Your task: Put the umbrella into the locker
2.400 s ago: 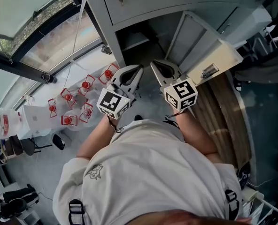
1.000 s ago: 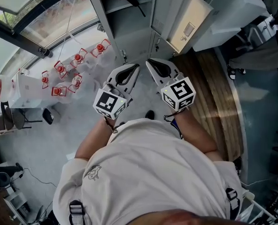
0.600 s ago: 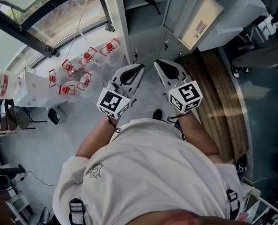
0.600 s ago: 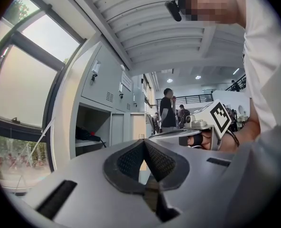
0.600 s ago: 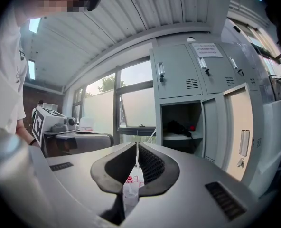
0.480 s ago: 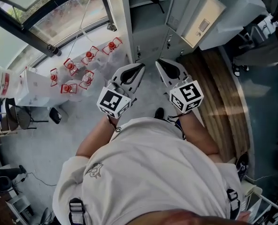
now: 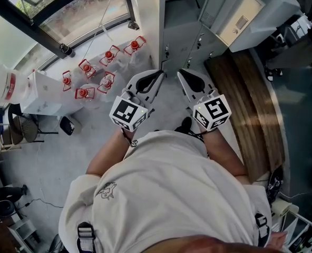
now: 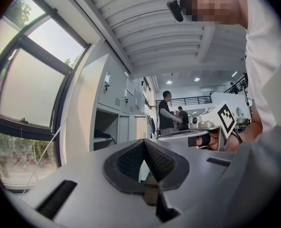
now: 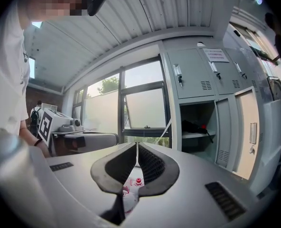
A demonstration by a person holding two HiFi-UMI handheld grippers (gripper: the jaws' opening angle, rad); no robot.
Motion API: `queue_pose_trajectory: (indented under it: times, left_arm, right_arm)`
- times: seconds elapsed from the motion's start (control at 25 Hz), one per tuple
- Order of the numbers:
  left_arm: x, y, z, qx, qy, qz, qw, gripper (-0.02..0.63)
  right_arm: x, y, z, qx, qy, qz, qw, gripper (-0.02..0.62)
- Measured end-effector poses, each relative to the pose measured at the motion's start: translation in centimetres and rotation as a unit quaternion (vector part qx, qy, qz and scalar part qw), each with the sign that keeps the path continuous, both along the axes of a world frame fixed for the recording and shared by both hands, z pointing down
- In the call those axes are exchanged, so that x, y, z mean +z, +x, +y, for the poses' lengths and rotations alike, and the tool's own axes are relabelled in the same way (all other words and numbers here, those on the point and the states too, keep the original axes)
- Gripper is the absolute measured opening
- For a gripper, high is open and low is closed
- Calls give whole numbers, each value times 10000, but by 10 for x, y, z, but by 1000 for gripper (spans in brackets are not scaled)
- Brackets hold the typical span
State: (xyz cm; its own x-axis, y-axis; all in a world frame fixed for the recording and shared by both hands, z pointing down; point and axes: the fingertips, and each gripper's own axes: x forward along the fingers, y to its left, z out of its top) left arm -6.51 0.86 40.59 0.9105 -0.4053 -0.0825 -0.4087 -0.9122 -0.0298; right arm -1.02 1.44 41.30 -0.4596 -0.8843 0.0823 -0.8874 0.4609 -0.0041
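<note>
Umbrella unclear in head view; left gripper (image 7: 157, 75) and right gripper (image 7: 181, 74) hang near the locker (image 7: 183, 31). Left gripper view: jaws together, empty. Right gripper view: likewise; umbrella (image 9: 196, 126) lies inside the open locker, its strap (image 9: 209, 136) overhanging, which could snag the door (image 9: 250, 137).

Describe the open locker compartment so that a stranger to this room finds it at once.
Start at the large window, then go right to the grey locker bank. The open compartment sits nearest the window, under a closed upper door. It alone shows its inside: a shelf with a dark umbrella on it, tipped with red.
</note>
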Motion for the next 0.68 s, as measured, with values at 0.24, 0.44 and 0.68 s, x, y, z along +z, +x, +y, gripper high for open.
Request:
queue_pose_trajectory:
  times: [0.24, 0.44, 0.68]
  left_arm:
    - [-5, -26, 7, -17, -10, 92, 10000, 12]
    - [-5, -29, 5, 15, 15, 123, 9999, 12]
    - [-6, -38, 6, 67, -45, 154, 9998, 12]
  right_arm:
    - [-4, -31, 9, -84, -15, 88, 9999, 48]
    - [-7, -36, 5, -133, 23, 201, 9997, 48]
    - [-13, -47, 6, -132, 19, 210, 9997, 48]
